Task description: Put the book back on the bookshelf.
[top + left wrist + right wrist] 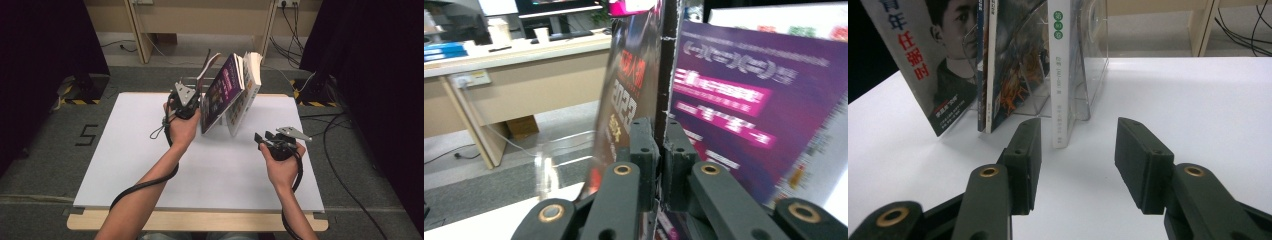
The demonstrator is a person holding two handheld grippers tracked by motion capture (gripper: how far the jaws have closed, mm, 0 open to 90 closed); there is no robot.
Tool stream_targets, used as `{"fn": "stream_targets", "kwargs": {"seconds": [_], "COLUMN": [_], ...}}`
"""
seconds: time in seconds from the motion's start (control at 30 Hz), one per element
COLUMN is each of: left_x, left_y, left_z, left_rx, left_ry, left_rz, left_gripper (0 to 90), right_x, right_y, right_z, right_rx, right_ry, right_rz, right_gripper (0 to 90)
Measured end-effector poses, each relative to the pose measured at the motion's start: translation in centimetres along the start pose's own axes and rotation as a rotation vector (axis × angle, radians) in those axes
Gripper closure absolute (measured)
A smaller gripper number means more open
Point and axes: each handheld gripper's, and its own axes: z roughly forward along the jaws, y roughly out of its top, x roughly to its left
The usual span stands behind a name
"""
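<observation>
On the white table board (150, 175), toward its far edge, a row of books and magazines leans together in a clear acrylic stand (1083, 100). Leftmost of the working pieces is the left gripper (658, 150), held up in the person's left hand (181, 127); its black jaws are pressed together on the edge of a thin purple-covered magazine (222, 92) with pink and white lettering, with no gap left between the pads and the cover. That magazine stands tilted, its top leaning away to the right, at the left end of the row. Just beside it on the right a thicker white-edged paperback (248, 85) leans the same way, touching the purple one near the top.

Further right and nearer the person, the right gripper (1078, 150) rests low over the board in the right hand (282, 167), well apart from the books. Its jaws stand wide with nothing between them, pointing toward a white-spined book (1060, 75) and the magazine with a portrait cover (933, 65) at the end of the stand.
</observation>
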Motion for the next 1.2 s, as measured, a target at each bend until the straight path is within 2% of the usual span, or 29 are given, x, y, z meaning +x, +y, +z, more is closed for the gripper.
{"fn": "stream_targets", "kwargs": {"seconds": [0.07,0.1,0.13,0.33,0.4,0.43,0.47,0.5,0.53,0.6,0.8,0.97,1.03,1.2], "left_x": [1.3,1.3,2.1,3.2,3.8,4.3,4.3,5.0,5.0,6.0,6.7,6.6,6.6,6.5], "left_y": [-0.3,-0.3,-0.6,-0.9,-1.1,-1.3,-1.3,-1.6,-1.6,-2.0,-2.6,-2.6,-2.4,-2.5], "left_z": [-0.3,-0.3,-0.6,-1.2,-1.5,-1.7,-1.7,-1.9,-1.9,-2.2,-2.5,-2.3,-2.2,-2.0], "left_rx": [-0.009,-0.009,-0.016,-0.034,-0.043,-0.053,-0.053,-0.067,-0.067,-0.071,-0.072,-0.066,-0.055,-0.042], "left_ry": [0.024,0.024,0.044,0.067,0.075,0.087,0.087,0.102,0.102,0.128,0.143,0.129,0.115,0.094], "left_rz": [-0.043,-0.043,-0.071,-0.094,-0.118,-0.147,-0.147,-0.184,-0.184,-0.210,-0.236,-0.242,-0.251,-0.257], "left_gripper": [85.8,85.8,85.9,85.8,85.8,85.7,85.7,85.7,85.6,85.2,82.1,78.1,71.4,62.5], "right_x": [0.0,0.0,0.1,0.1,0.1,0.1,0.1,0.1,0.1,0.1,0.1,0.1,0.1,0.0], "right_y": [0.0,0.0,-0.1,-0.2,-0.2,-0.2,-0.2,-0.2,-0.2,-0.3,-0.3,-0.3,-0.3,-0.3], "right_z": [0.1,0.1,0.2,0.3,0.3,0.3,0.3,0.3,0.3,0.3,0.3,0.3,0.2,0.2], "right_rx": [0.004,0.004,0.009,0.016,0.017,0.016,0.016,0.017,0.017,0.019,0.019,0.020,0.020,0.019], "right_ry": [0.001,0.001,0.002,0.000,0.000,-0.001,-0.001,-0.002,-0.002,-0.002,-0.002,-0.003,-0.003,-0.004], "right_rz": [-0.002,-0.002,-0.005,-0.004,-0.008,-0.009,-0.009,-0.010,-0.010,-0.009,-0.009,-0.009,-0.008,-0.007], "right_gripper": [54.0,54.0,54.0,54.0,54.0,54.0,54.0,54.0,54.0,54.0,53.9,54.0,53.9,53.9]}}
